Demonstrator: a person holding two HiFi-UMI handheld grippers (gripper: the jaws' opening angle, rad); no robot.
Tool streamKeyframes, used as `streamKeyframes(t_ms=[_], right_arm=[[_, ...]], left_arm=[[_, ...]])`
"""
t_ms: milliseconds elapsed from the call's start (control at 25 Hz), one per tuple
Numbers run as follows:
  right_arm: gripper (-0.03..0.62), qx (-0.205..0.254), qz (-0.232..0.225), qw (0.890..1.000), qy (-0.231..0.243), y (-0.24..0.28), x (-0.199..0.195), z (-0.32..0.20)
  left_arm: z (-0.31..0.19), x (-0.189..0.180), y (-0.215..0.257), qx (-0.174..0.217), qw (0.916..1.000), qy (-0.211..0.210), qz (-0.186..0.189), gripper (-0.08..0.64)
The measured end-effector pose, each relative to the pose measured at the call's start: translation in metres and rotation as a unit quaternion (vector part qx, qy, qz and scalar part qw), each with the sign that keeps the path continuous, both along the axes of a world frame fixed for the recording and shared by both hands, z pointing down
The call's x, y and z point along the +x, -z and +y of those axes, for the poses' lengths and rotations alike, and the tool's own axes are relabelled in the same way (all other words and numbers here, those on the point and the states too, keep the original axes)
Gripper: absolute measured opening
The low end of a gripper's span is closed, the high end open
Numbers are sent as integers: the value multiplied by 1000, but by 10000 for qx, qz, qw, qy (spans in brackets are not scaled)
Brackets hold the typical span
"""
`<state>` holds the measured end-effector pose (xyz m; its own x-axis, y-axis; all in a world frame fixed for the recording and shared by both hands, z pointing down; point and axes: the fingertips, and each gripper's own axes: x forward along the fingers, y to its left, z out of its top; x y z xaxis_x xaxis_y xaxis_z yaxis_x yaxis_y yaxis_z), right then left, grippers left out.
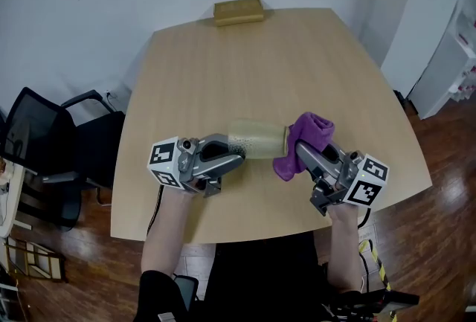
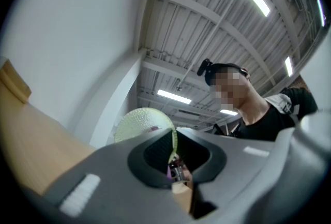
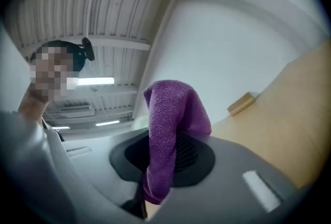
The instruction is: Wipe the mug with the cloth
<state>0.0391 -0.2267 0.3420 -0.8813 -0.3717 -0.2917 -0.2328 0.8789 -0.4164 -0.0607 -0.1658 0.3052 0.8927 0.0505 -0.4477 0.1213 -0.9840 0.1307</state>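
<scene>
A pale green mug [image 1: 257, 140] lies sideways in the air above the wooden table [image 1: 260, 68], its mouth turned to the right. My left gripper [image 1: 236, 152] is shut on the mug's left end; in the left gripper view the mug [image 2: 142, 122] rises just beyond the jaws, its thin wall pinched between them. My right gripper [image 1: 301, 153] is shut on a purple cloth [image 1: 303, 140], which is bunched against the mug's mouth. In the right gripper view the cloth [image 3: 170, 130] stands up between the jaws and hides most of the mug.
A tan block [image 1: 239, 12] lies at the table's far edge, also seen as the tan block [image 3: 241, 103] in the right gripper view. A black office chair [image 1: 56, 142] stands left of the table. White furniture [image 1: 454, 60] stands at the right.
</scene>
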Motion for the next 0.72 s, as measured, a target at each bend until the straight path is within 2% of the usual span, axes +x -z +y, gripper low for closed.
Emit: streamKeyframes(t_ms=[80, 120, 240, 320, 360, 440, 600, 640, 720], right_arm=[[55, -111, 130, 9993, -321, -7, 11, -9], [55, -45, 32, 9994, -339, -2, 16, -8], [55, 543, -510, 9969, 241, 35, 16, 20], [55, 849, -487, 9933, 618, 47, 2, 36], [55, 866, -411, 9933, 645, 47, -3, 35], [55, 651, -338, 9962, 468, 38, -3, 18], [55, -80, 17, 9997, -250, 1, 11, -29], [55, -134, -51, 9994, -305, -1, 16, -30], [55, 26, -557, 9984, -100, 12, 31, -18]], left_arm=[[-2, -2, 0, -46, 10000, 24, 42, 41], [-3, -4, 1, -51, 10000, 47, 49, 41], [-4, -3, 1, -17, 9999, 100, -18, 42], [1, 2, -1, 65, 9999, 27, -96, 41], [5, 5, -2, 137, 9998, -35, -167, 41], [10, 11, -4, 262, 9990, -108, -332, 48], [8, 14, -10, 296, 9980, -38, -559, 42], [7, 14, -12, 289, 9977, -1, -606, 41], [4, 13, -13, 239, 9978, 75, -608, 41]])
